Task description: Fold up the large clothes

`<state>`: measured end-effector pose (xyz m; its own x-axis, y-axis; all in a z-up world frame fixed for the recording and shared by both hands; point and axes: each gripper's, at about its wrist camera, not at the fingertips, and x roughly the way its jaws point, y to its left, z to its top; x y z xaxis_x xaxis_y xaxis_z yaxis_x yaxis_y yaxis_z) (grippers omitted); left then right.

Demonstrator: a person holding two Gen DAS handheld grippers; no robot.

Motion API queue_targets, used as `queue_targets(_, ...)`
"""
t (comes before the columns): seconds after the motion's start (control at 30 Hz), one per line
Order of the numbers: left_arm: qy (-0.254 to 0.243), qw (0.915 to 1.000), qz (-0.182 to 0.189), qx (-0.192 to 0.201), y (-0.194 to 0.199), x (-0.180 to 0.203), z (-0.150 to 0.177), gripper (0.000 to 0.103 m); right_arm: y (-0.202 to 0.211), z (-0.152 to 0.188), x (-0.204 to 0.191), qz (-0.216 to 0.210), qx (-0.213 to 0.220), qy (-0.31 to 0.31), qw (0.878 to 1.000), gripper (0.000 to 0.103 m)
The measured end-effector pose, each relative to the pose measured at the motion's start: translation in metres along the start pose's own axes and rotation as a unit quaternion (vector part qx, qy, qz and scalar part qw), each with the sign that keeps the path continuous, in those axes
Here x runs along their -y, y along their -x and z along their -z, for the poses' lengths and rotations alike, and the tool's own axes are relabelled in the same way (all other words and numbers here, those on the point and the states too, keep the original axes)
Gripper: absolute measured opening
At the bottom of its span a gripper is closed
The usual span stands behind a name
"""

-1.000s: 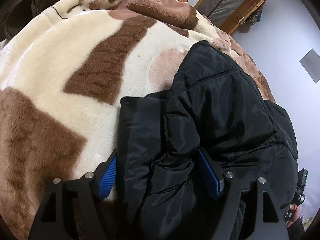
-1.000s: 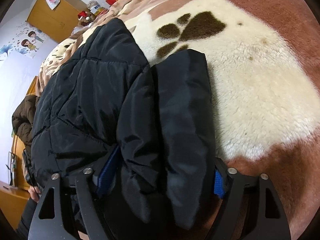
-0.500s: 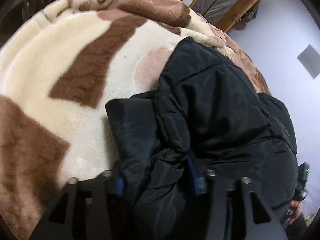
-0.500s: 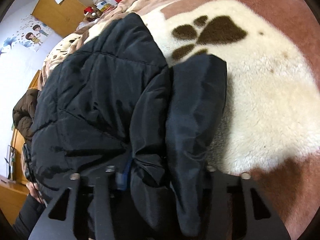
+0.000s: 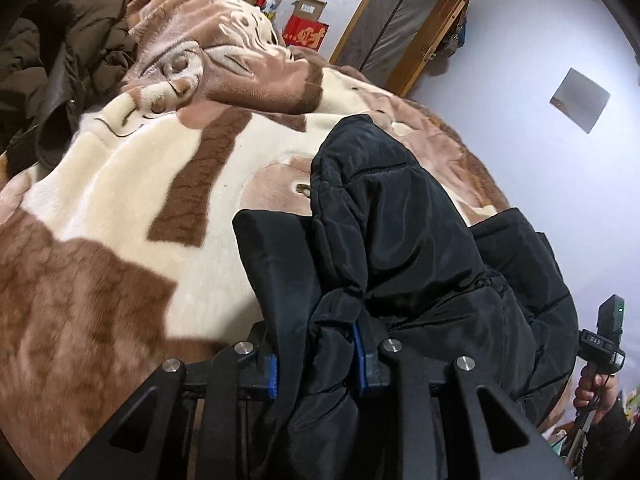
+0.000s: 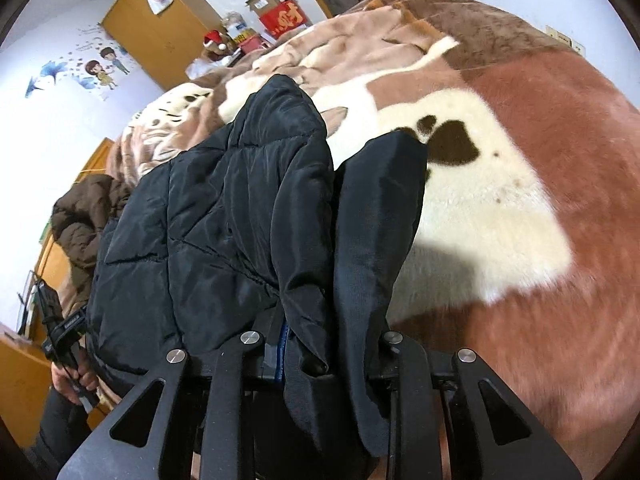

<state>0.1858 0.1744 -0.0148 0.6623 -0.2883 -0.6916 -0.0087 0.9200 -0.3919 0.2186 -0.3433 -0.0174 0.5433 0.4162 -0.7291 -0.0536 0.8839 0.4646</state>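
A black padded jacket (image 5: 400,240) lies bunched on a brown and cream plush blanket (image 5: 120,200), its near edge lifted off the bed. My left gripper (image 5: 316,364) is closing its jaws, and the blue pads (image 5: 273,376) squeeze a thick fold of the jacket's hem. In the right wrist view the same jacket (image 6: 240,208) hangs up from the blanket (image 6: 520,160). My right gripper (image 6: 332,352) is also closing, with a folded sleeve and the hem pinched between its jaws; the fabric hides its right pad.
A brown coat (image 5: 60,40) is heaped at the bed's far left corner, also the brown coat (image 6: 84,216) in the right view. A person's hand (image 5: 596,388) holds the other handle. A wooden wardrobe (image 6: 160,32) and red box (image 6: 284,18) stand beyond the bed.
Both grippers went from wide open around the jacket's edge to clamped on it, then rose, lifting the near edge off the blanket so more of the room shows.
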Motion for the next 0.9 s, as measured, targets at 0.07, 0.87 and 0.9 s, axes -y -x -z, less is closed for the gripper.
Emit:
queue_targets(0.07, 0.0, 1.0, 0.004, 0.004, 0.015, 0.001, 0.01, 0.028, 0.01, 0.012, 0.001, -0.003, -0.001, 0.0, 1.0, 0.025)
queue_targets(0.87, -0.002, 0.9988, -0.022, 0.043, -0.005, -0.041, -0.1, 0.028, -0.068, -0.074, -0.066, -0.035, 0.019, 0.024, 0.999, 0.025)
queue_targets(0.9, -0.005, 0.9987, -0.024, 0.045, -0.01, -0.043, -0.108, 0.028, -0.074, -0.081, -0.068, -0.037, 0.02, 0.023, 0.999, 0.025)
